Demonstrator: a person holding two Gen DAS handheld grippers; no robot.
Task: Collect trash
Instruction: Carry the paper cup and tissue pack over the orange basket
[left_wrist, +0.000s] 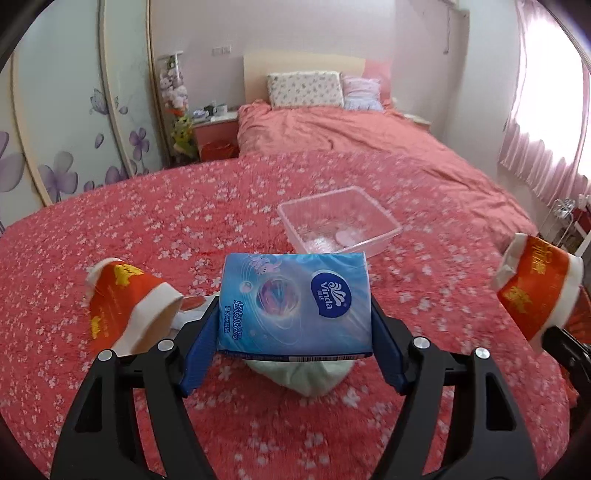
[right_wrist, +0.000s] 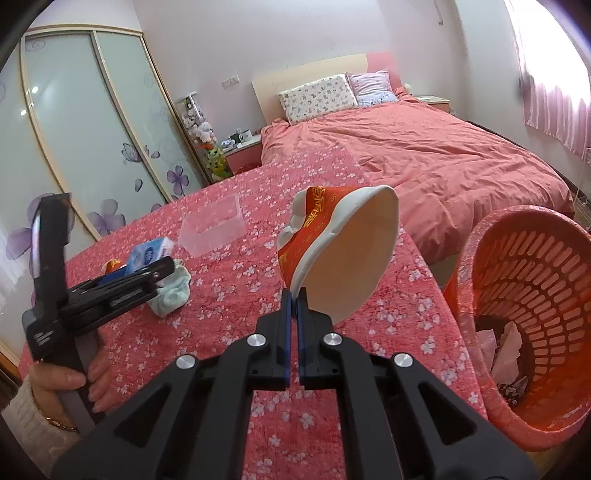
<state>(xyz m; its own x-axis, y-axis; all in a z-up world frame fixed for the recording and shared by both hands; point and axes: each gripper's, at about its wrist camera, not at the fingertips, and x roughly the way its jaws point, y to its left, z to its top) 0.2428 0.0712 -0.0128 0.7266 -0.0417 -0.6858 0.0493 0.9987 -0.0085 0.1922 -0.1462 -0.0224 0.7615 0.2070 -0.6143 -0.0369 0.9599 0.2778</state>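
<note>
My left gripper (left_wrist: 295, 314) is shut on a blue Vinda tissue pack (left_wrist: 295, 302) and holds it above the red flowered table; the gripper also shows in the right wrist view (right_wrist: 155, 275). My right gripper (right_wrist: 295, 299) is shut on the rim of a crushed red-and-white paper cup (right_wrist: 343, 254), held above the table; that cup shows at the right of the left wrist view (left_wrist: 535, 288). A second red paper cup (left_wrist: 125, 302) lies on its side on the table, left of the pack. A pale green cloth (left_wrist: 303, 376) lies under the pack.
An orange lattice trash basket (right_wrist: 535, 295) with scraps inside stands off the table's right edge. A clear plastic box (left_wrist: 340, 225) sits on the table (left_wrist: 110, 229) farther back. Behind are a bed (left_wrist: 351, 133), a nightstand and wardrobe doors.
</note>
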